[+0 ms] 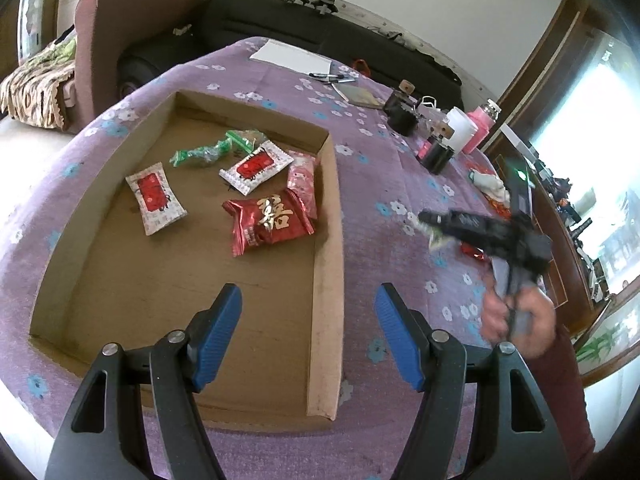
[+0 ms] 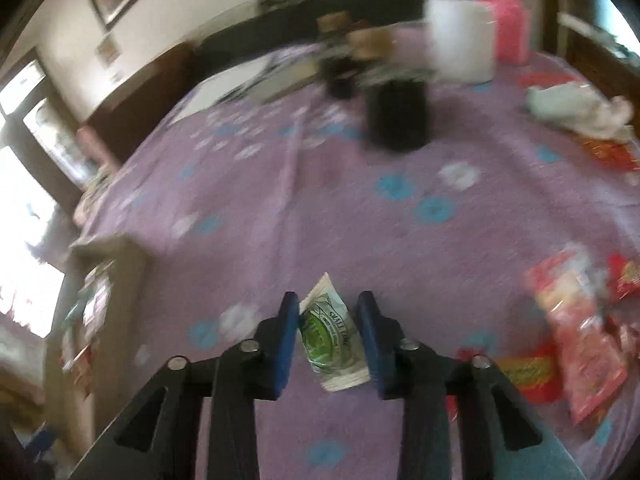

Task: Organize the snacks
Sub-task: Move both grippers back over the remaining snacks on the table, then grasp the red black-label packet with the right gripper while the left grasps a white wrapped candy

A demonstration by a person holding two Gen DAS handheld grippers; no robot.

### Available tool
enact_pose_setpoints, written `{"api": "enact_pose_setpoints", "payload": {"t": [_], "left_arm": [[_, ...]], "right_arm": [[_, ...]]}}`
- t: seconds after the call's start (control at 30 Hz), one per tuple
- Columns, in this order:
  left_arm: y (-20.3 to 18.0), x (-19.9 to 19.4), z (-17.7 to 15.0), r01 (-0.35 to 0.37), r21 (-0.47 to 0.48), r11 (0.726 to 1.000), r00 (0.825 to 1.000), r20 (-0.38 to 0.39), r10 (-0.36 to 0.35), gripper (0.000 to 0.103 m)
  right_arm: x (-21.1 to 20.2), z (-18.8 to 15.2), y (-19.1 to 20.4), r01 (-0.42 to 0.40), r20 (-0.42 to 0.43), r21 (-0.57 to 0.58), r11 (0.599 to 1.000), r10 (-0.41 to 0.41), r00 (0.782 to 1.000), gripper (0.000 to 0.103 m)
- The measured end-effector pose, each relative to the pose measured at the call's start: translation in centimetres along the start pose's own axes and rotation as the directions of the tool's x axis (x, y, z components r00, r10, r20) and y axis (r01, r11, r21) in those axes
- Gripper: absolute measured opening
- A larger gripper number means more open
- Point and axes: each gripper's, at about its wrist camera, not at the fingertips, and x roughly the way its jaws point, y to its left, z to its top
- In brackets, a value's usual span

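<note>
A shallow cardboard box (image 1: 326, 280) lies on the purple flowered tablecloth (image 1: 384, 184). In it lie a red packet with gold characters (image 1: 268, 222), two white-and-red packets (image 1: 155, 203) (image 1: 256, 166), a pink packet (image 1: 302, 182) and green-wrapped sweets (image 1: 212, 151). My left gripper (image 1: 308, 330) is open and empty above the box's near right part. My right gripper (image 2: 329, 336) is shut on a green-and-white snack packet (image 2: 330, 340), held above the cloth. The right gripper also shows in the left wrist view (image 1: 436, 224), right of the box. More red and pink snack packets (image 2: 576, 340) lie on the cloth at the right.
Black jars (image 1: 436, 156), a white cup (image 1: 462, 130) and a pink bottle (image 1: 482, 124) stand at the table's far right. Paper (image 1: 292, 56), pens and a notebook lie at the far edge. A crumpled tissue (image 2: 580, 110) lies nearby. A chair and a black sofa stand behind.
</note>
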Motion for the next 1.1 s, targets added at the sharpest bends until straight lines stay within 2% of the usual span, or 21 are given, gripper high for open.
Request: {"api": "enact_pose_setpoints", "payload": {"t": [0.03, 0.07, 0.1, 0.13, 0.17, 0.2, 0.27, 0.3, 0.33, 0.43, 0.53, 0.73, 0.83, 0.87, 0.97, 1.03, 1.1], "left_arm": [[-0.2, 0.1, -0.1, 0.006, 0.004, 1.0, 1.0, -0.003, -0.006, 0.069], [-0.3, 0.3, -0.1, 0.009, 0.01, 1.0, 1.0, -0.007, -0.009, 0.069], [-0.5, 0.5, -0.2, 0.015, 0.017, 1.0, 1.0, -0.013, -0.014, 0.069], [-0.7, 0.6, -0.4, 0.022, 0.023, 0.999, 1.0, -0.019, -0.022, 0.069], [-0.9, 0.7, -0.5, 0.026, 0.027, 0.999, 0.999, -0.023, -0.026, 0.069], [-1.1, 0.8, -0.6, 0.03, 0.031, 0.999, 0.999, -0.026, -0.03, 0.069], [-1.4, 0.9, -0.8, 0.04, 0.039, 0.998, 0.999, -0.032, -0.039, 0.069], [-1.6, 0.9, -1.0, 0.045, 0.045, 0.998, 0.998, -0.035, -0.044, 0.069], [-1.8, 1.0, -1.1, 0.047, 0.049, 0.998, 0.998, -0.038, -0.046, 0.069], [-2.3, 1.3, -1.3, 0.055, 0.058, 0.997, 0.997, -0.049, -0.052, 0.069], [-2.8, 1.4, -1.5, 0.057, 0.066, 0.996, 0.997, -0.057, -0.053, 0.069], [-3.2, 0.9, -1.9, 0.05, 0.088, 0.995, 0.998, -0.054, -0.045, 0.069], [-3.2, 0.9, -1.8, 0.052, 0.089, 0.995, 0.998, -0.05, -0.048, 0.069], [-3.2, 1.0, -1.7, 0.052, 0.089, 0.995, 0.998, -0.05, -0.048, 0.069], [-3.6, 1.8, -1.7, 0.058, 0.09, 0.994, 0.997, -0.061, -0.052, 0.069], [-4.2, 2.3, -1.9, 0.061, 0.102, 0.993, 0.996, -0.075, -0.054, 0.069], [-4.9, 2.7, -2.2, 0.062, 0.124, 0.99, 0.995, -0.086, -0.051, 0.069]], "right_arm": [[-0.2, -0.7, 0.3, -0.061, -0.041, -0.006, 0.998, 0.061, 0.997, 0.028], [-0.6, -1.7, 0.6, -0.144, -0.089, -0.001, 0.99, 0.144, 0.986, 0.028], [-1.0, -2.4, 0.6, -0.21, -0.121, 0.002, 0.978, 0.209, 0.971, 0.029], [-2.1, -3.3, 0.7, -0.3, -0.155, 0.004, 0.954, 0.297, 0.942, 0.028], [-3.1, -3.7, 0.5, -0.325, -0.142, 0.0, 0.946, 0.322, 0.936, 0.028], [-4.6, -3.8, -0.1, -0.312, -0.094, -0.003, 0.95, 0.31, 0.946, 0.029], [-7.7, -3.8, -2.5, -0.2, 0.047, 0.025, 0.979, 0.199, 0.979, 0.036], [-8.7, -3.6, -3.6, -0.139, 0.097, 0.047, 0.989, 0.133, 0.986, 0.042], [-9.7, -3.5, -5.3, -0.065, 0.14, 0.084, 0.994, 0.053, 0.989, 0.042], [-9.9, -3.3, -8.3, -0.011, 0.147, 0.16, 0.987, -0.013, 0.989, 0.042], [-8.8, -3.3, -9.6, 0.044, 0.142, 0.208, 0.977, -0.075, 0.987, 0.042], [-6.4, -2.1, -9.7, 0.057, 0.151, 0.182, 0.982, -0.085, 0.985, 0.044], [-5.1, -2.3, -10.4, -0.028, 0.068, 0.217, 0.976, 0.013, 0.998, 0.049], [-5.4, -2.6, -10.2, -0.038, 0.071, 0.209, 0.977, 0.023, 0.997, 0.05], [-5.5, -3.7, -9.7, -0.172, 0.011, 0.211, 0.962, 0.174, 0.985, 0.049], [-5.7, -4.2, -9.4, -0.185, 0.015, 0.209, 0.96, 0.186, 0.982, 0.049], [-5.8, -4.6, -8.7, -0.153, 0.034, 0.165, 0.974, 0.149, 0.988, 0.05]]}}
